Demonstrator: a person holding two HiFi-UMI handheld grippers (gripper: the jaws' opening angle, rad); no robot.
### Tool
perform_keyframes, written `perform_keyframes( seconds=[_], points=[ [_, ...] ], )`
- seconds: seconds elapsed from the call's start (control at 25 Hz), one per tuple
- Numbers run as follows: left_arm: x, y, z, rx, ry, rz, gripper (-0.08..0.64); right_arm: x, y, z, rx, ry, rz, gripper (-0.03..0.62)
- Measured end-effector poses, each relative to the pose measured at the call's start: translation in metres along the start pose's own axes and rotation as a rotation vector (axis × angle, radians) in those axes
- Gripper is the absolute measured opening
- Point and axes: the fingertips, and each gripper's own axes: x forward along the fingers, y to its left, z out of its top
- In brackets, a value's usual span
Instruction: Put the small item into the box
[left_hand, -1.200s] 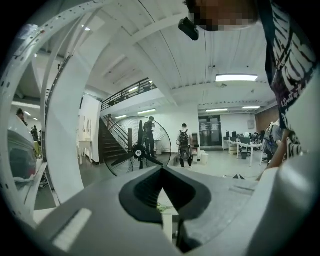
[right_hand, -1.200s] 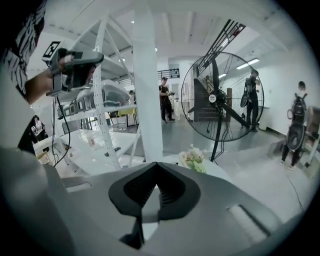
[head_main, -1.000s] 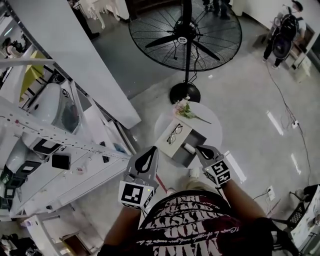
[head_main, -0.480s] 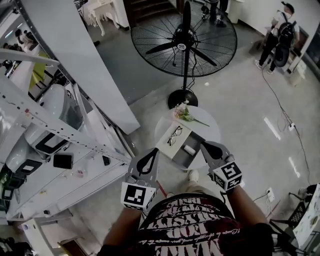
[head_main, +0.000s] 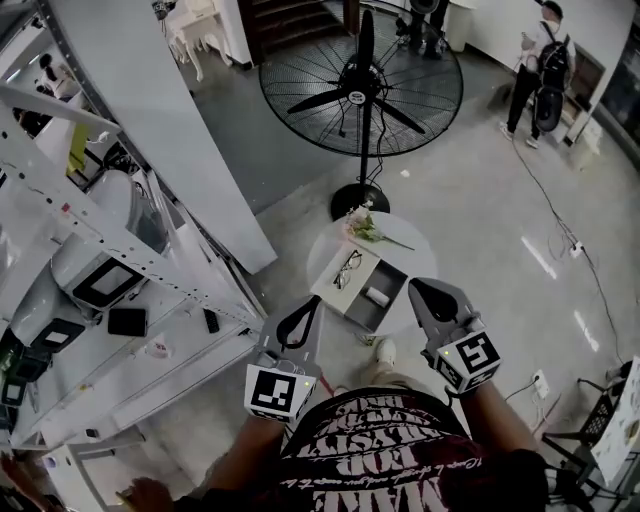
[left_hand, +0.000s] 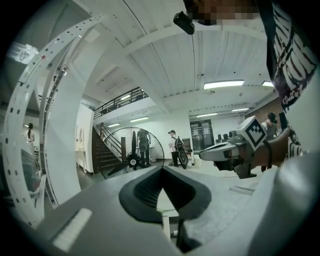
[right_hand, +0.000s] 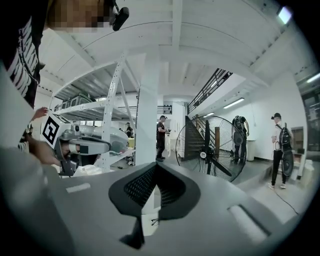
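A small round white table (head_main: 420, 258) stands below me in the head view. On it sits an open grey box (head_main: 392, 283) with a small white item (head_main: 378, 296) lying inside. The box's white lid (head_main: 335, 285) lies beside it with a pair of glasses (head_main: 348, 268) on top. My left gripper (head_main: 306, 302) hovers shut and empty near the table's left edge. My right gripper (head_main: 420, 288) is shut and empty, held over the table's right side, clear of the box. Each gripper view shows shut jaws (left_hand: 161, 171) (right_hand: 155, 166) and the other gripper (left_hand: 235, 150) (right_hand: 82, 145).
A sprig of flowers (head_main: 368, 228) lies at the table's far side. A big floor fan (head_main: 362, 85) stands behind the table. White shelving (head_main: 120, 265) fills the left and a white pillar (head_main: 150, 120) rises beside it. A person (head_main: 540, 65) stands far right.
My right gripper has drawn back from the box toward my body and to the right. The small white item stays in the box. The left gripper has barely moved.
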Motion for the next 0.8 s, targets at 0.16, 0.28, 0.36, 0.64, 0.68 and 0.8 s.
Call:
perform_keyframes(
  seconds=[0.16, 0.28, 0.36, 0.64, 0.68, 0.8],
  points=[
    [-0.014, 0.001, 0.023, -0.114, -0.062, -0.014, 0.000, -0.018, 0.009, 0.015, 0.007, -0.048, -0.011, 0.028],
    [-0.016, -0.002, 0.032, -0.082, -0.076, -0.017, 0.000, -0.027, 0.012, 0.022, -0.002, -0.078, -0.020, 0.028],
    [-0.017, -0.007, 0.034, -0.068, -0.066, -0.027, 0.000, -0.030, 0.013, 0.020, 0.002, -0.066, -0.033, 0.028],
    [-0.023, -0.016, 0.030, -0.053, -0.057, -0.036, 0.000, -0.036, 0.017, 0.018, 0.001, -0.049, -0.050, 0.028],
    [-0.023, -0.015, 0.029, -0.056, -0.056, -0.033, 0.000, -0.035, 0.019, 0.017, 0.001, -0.051, -0.045, 0.028],
    [-0.023, -0.012, 0.026, -0.064, -0.057, -0.026, 0.000, -0.036, 0.021, 0.015, 0.004, -0.049, -0.036, 0.028]
  ],
)
